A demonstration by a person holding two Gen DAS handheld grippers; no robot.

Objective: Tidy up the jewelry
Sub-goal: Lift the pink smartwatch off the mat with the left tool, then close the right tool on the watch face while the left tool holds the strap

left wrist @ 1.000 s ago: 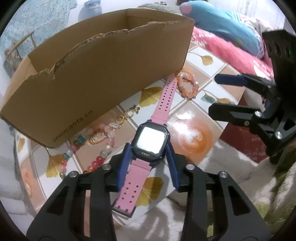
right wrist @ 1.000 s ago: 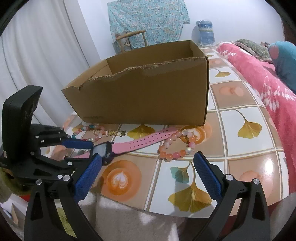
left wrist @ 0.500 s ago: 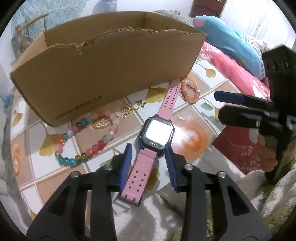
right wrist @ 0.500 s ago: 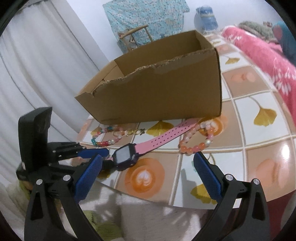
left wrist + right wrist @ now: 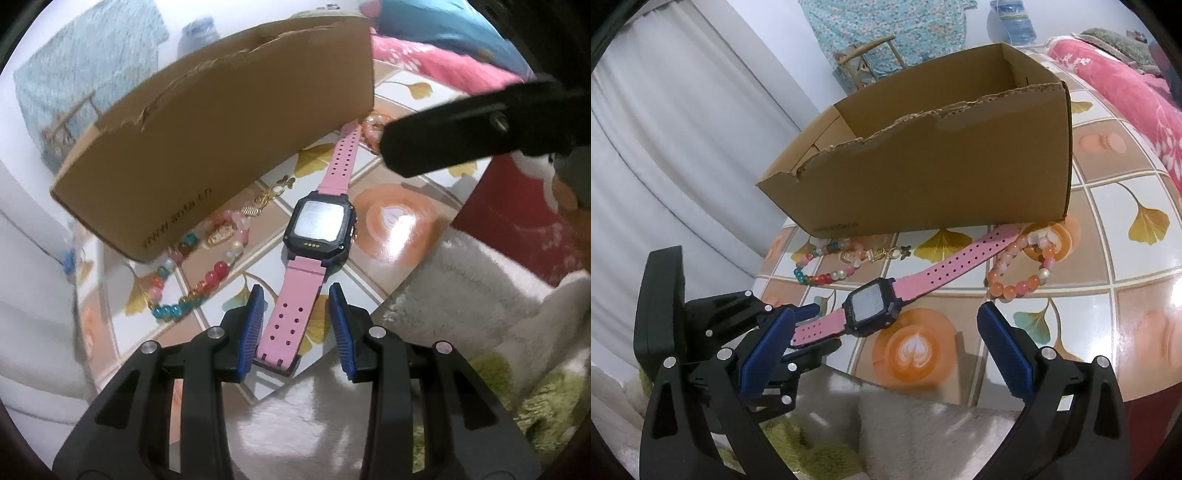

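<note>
A watch with a dark case and pink strap lies flat on the tiled table, in front of an open cardboard box. My left gripper is open and straddles the near strap end, with a gap at each pad. In the right wrist view the same watch lies between my wide-open right gripper and the box; the left gripper comes in from the left. A multicoloured bead bracelet with a gold charm lies left of the watch. An orange bead bracelet rests at the far strap end.
The table ends just under both grippers, with a white and green shaggy rug below it. A pink blanket lies right of the table and a white curtain hangs left. One right gripper finger crosses the left wrist view.
My left gripper has slid back from around the watch case to the near strap end, rolling a little. The watch stayed on the table. The right gripper tilted slightly and stays open.
</note>
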